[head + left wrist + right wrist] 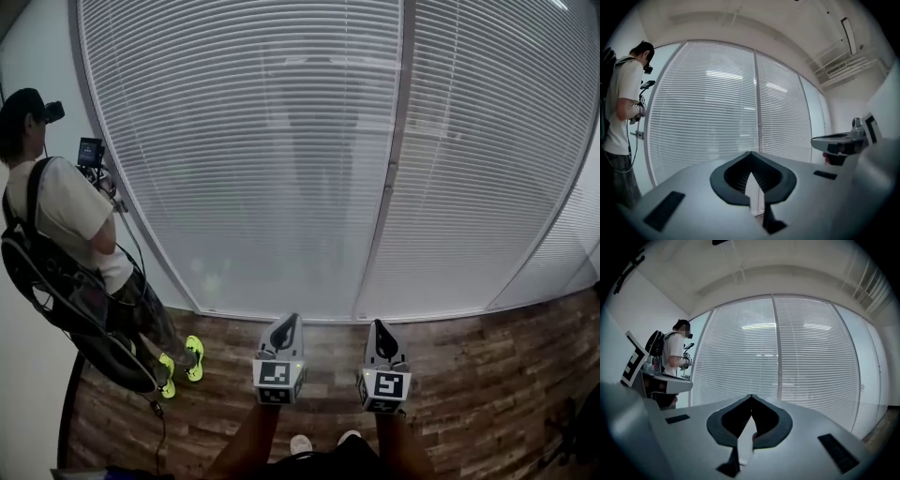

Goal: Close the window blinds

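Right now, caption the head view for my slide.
Left gripper and right gripper, both shut and empty, face lowered window blinds above a wood-plank floor; a person with a backpack stands left.

- Left gripper: in front of and just below the mullion. Jaw tips meet at the top and nothing is between them.
- Window blinds: two panels, one on either side of the mullion. The slats are horizontal and hang from the top of the frame to the bottom.
- Person: far left of the mullion, at the outer edge of the left panel. White shirt, facing the blinds, holding a device at chest height.
- Right gripper: right of the mullion, seen side-on. Its jaw state is not readable here. Its marker cube is farther right.
- Ceiling light: above and right of the mullion.
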Tool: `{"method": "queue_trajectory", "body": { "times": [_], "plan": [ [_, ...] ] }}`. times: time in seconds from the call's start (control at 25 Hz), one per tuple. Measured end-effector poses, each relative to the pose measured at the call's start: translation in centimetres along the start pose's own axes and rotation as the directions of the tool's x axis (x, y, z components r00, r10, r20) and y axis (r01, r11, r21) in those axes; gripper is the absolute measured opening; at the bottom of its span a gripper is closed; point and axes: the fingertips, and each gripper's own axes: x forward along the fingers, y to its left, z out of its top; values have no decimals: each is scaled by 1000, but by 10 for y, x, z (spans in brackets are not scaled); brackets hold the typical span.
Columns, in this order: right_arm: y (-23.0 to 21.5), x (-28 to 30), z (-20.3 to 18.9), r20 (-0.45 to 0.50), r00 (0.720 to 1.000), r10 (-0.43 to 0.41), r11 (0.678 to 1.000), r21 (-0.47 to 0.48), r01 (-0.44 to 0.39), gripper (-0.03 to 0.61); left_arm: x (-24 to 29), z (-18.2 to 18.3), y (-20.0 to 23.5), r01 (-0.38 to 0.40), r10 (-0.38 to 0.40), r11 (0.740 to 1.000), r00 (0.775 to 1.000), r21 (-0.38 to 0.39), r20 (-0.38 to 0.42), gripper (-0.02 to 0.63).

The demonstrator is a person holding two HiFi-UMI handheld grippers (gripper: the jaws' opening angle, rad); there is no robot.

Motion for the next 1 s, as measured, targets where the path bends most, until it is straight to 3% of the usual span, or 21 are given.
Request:
{"method": "queue_trajectory", "body": {
  "times": [0.64,1.0],
  "plan": [
    [12,-58,15,62,997,52,998,-37,-50,3,-63,12,-39,-44,44,999,999,17,14,-3],
    [3,-42,19,46,997,55,998,-43,-53,2,-45,18,-44,-24,24,999,1000,32,0,-3]
  ]
}}
